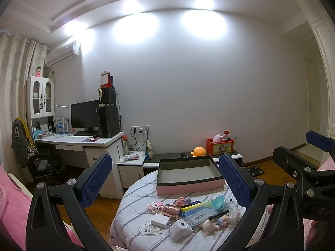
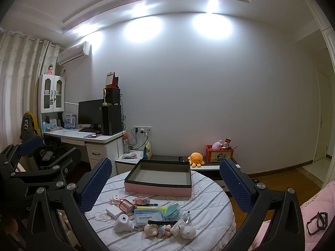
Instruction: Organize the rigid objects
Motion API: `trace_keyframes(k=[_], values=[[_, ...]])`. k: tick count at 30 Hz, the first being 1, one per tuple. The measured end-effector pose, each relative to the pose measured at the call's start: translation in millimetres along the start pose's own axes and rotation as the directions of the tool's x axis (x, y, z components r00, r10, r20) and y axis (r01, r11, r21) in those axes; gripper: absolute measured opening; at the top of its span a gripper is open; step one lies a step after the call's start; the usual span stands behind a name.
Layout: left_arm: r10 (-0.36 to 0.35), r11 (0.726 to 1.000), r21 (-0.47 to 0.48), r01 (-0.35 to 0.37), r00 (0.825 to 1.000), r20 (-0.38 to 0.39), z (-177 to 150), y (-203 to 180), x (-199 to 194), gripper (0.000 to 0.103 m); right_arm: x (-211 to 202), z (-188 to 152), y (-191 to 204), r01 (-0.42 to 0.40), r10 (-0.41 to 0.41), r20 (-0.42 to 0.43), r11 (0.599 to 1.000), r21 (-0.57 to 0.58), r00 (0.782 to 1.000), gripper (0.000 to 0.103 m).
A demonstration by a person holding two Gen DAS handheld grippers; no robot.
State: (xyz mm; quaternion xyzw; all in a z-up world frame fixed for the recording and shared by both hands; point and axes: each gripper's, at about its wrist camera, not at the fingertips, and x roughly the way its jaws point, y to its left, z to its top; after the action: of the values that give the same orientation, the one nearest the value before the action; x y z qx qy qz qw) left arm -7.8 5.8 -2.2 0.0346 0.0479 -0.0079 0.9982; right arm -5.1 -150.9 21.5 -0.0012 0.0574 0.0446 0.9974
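1. Clutter sits bunched at the near edge of the round surface; pink box at the far edge looks empty.
2. Left hand-held gripper and right hand-held gripper both hover spread wide, holding nothing.
3. Looks like nothing's sorted yet, so next is probably dropping onto one item.

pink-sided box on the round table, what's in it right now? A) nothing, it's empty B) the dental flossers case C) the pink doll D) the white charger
A: the shallow pink-sided box with dark rim shows only bare grey floor in both wrist views, while the small items, like the clear Dental Flossers case and white plug-in charger, lie on the striped tablecloth in front of it.
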Motion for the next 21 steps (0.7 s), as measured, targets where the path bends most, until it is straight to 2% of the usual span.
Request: trace_keyframes(k=[21], values=[[0.003,1.0,0.002,-0.003,1.0,0.006,0.1,2.9,-3.6,0.103,0.5,-1.4,2.1,0.001,-0.001,0.001,1.0,-0.006,1.0,0.103]])
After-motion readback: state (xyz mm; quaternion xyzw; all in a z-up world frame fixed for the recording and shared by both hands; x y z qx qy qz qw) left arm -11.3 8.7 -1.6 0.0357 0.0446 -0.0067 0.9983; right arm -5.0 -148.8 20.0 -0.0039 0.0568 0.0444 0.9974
